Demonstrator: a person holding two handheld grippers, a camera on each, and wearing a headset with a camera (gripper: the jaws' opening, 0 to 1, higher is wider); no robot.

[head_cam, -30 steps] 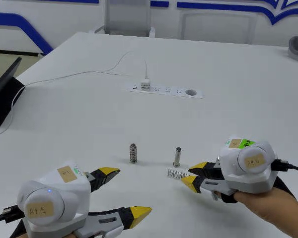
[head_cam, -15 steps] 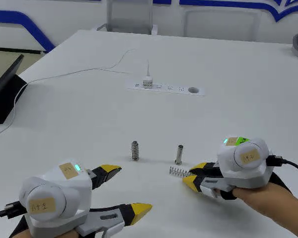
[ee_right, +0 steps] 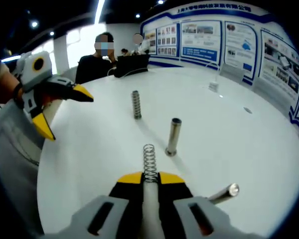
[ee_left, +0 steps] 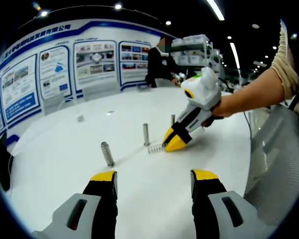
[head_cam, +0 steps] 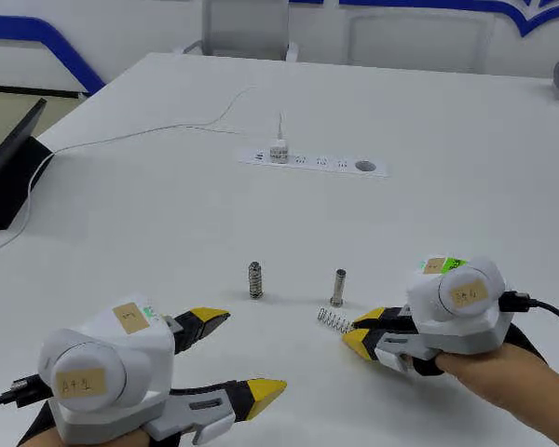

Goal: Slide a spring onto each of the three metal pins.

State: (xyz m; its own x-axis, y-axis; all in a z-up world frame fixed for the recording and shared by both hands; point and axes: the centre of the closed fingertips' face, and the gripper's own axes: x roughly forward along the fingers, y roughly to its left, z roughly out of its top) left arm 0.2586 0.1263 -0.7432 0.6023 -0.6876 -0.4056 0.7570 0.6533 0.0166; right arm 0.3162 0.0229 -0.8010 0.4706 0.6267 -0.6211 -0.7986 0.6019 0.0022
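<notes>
Spring [head_cam: 332, 320] pinched in right gripper [head_cam: 352, 331]; left gripper [head_cam: 253, 350] jaws wide apart.

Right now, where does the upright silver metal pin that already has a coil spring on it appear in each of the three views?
Head view: the spring-covered pin stands low centre, left of the bare pin.
Left gripper view: left of centre, just beyond the view's own jaws.
Right gripper view: upper centre, beyond the bare pin.
Shared landmark: the loose spring held in the right gripper.
</notes>
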